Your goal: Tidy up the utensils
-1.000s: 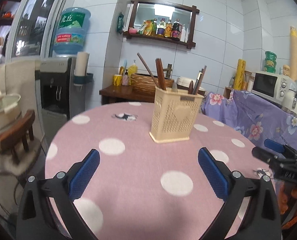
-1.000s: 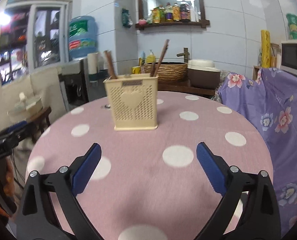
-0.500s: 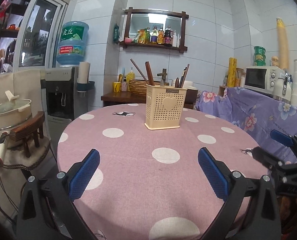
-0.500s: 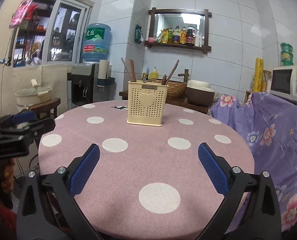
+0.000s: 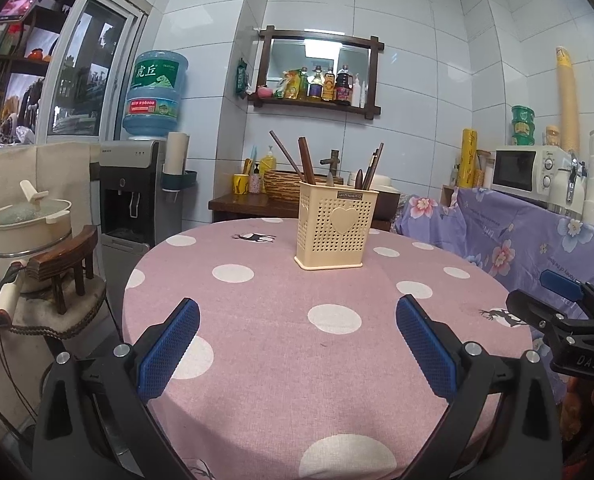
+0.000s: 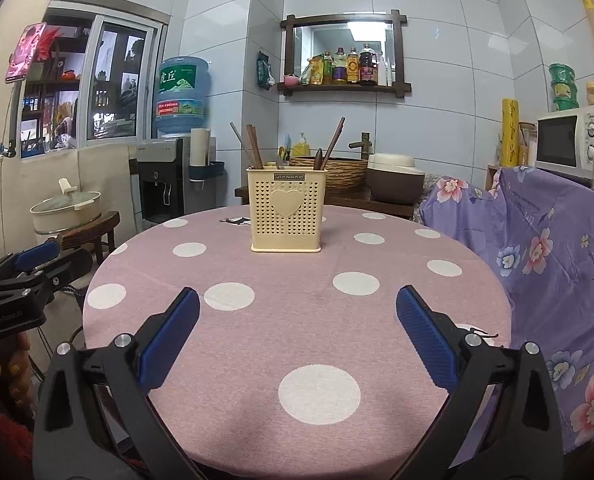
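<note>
A cream perforated utensil holder [image 5: 335,232] with a heart on its front stands upright on the round pink polka-dot table [image 5: 281,344]. It holds several dark wooden utensils [image 5: 307,162]. It also shows in the right wrist view [image 6: 285,210], with the utensils [image 6: 253,146] sticking out of its top. My left gripper [image 5: 297,322] is open and empty above the table's near edge, well short of the holder. My right gripper [image 6: 297,314] is open and empty, likewise back from the holder. Each gripper shows at the edge of the other's view.
A water dispenser [image 5: 137,184] and a stool with a pot [image 5: 29,220] stand to the left. A purple floral cloth [image 6: 545,248] covers furniture to the right, with a microwave [image 5: 525,172] on it. A side table with a basket [image 6: 337,176] stands behind.
Both grippers have pulled back from the holder and lifted their view; the holder looks smaller and farther. Both stay open and empty.
</note>
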The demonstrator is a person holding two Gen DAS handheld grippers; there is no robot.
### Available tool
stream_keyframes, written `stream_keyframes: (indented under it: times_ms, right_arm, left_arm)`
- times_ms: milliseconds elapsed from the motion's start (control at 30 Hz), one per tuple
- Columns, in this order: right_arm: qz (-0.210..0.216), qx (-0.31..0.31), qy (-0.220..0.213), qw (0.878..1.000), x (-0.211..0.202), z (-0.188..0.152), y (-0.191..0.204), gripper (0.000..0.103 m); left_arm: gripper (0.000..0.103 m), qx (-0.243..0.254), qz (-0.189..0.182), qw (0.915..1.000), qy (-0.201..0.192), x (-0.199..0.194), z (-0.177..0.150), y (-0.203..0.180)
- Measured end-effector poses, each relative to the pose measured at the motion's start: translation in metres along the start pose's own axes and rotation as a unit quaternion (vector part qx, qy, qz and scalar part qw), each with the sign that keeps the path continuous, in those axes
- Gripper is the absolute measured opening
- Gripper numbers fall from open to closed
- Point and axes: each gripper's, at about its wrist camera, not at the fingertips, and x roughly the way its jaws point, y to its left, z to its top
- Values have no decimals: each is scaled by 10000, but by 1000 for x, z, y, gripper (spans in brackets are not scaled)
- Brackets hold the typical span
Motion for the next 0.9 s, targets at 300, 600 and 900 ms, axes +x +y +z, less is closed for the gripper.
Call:
stream_keyframes:
  times_ms: [300,600,900]
  right_arm:
    - [35,19,0,10000,-1,0,1,97]
    - [42,27,42,10000,1,0,5,97]
    - [48,38,57,10000,1,-1,6,97]
  left_arm:
    - [98,-10,-22,10000,-6,-2,-2,0]
    - [98,-74,-47,10000,14,-2,-2,2]
    - [98,6,-20,10000,38,-2,-1,1]
